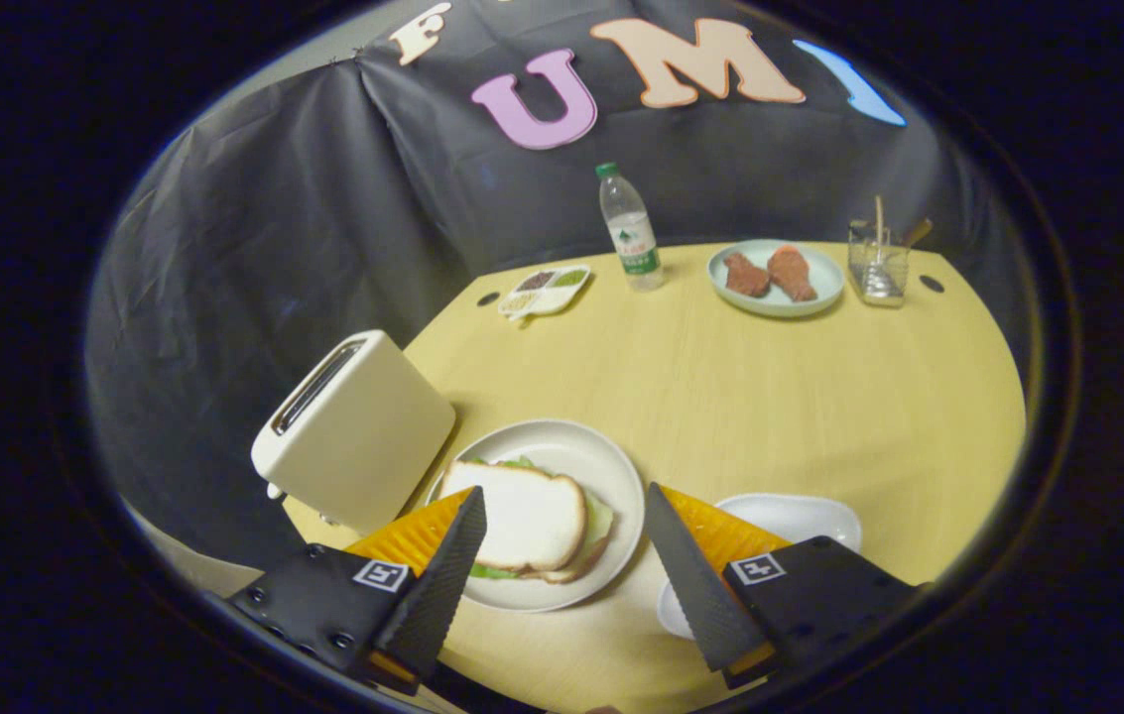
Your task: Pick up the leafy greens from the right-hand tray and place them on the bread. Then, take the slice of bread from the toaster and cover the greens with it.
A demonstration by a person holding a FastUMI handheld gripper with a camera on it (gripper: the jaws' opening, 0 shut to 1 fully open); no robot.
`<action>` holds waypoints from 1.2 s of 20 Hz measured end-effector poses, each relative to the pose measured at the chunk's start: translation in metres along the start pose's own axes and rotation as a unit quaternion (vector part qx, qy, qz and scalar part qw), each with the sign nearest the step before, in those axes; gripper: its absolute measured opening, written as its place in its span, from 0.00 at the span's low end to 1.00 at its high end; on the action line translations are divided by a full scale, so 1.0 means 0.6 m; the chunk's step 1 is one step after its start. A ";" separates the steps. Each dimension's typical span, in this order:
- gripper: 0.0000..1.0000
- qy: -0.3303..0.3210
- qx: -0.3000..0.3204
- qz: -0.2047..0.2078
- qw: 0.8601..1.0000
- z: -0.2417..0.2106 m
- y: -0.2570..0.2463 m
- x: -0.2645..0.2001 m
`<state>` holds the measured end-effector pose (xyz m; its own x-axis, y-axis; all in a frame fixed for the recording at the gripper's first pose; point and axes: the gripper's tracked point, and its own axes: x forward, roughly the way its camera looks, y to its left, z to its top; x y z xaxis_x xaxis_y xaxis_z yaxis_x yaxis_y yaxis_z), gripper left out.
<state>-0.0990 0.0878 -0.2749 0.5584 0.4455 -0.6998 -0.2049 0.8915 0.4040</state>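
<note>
Nearest the camera, the gripper (566, 511) has its two fingers spread wide apart with nothing held between them. Its fingers (442, 575) flank a round white plate (611, 476) that sits on the yellow wooden table (770, 397). On that plate lies the sandwich: a top slice of bread (527, 516) rests flat over the leafy greens (601, 521), whose green edges peek out on the right side, at the near edge and at the far edge by the crust. A bottom slice (571, 573) shows as a thin brown crust beneath the greens. The left finger's tip overlaps the near left corner of the top slice in the view; whether it touches the bread I cannot tell.

Just right of the plate, partly behind the right finger, sits the white right-hand tray (800, 518). To the left of the plate, close beside it, stands a cream toaster (353, 431), tilted in the view, with its slot facing up.

Farther across the table, well apart from the plate, a small divided dish (544, 293) holds dark and green fillings. Next to it stands a clear water bottle (630, 230) with a green cap. To its right a pale blue plate (814, 288) carries two reddish-brown pieces of food (770, 273). Beyond that, near the table's far right edge, a clear glass (877, 263) holds wooden sticks.
</note>
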 end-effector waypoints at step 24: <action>1.00 -0.381 -0.112 -0.222 0.890 0.366 -0.094 -0.353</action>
<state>-0.0291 -0.0749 -0.0199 0.9904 -0.0632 -0.1232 0.0637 0.9980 0.0002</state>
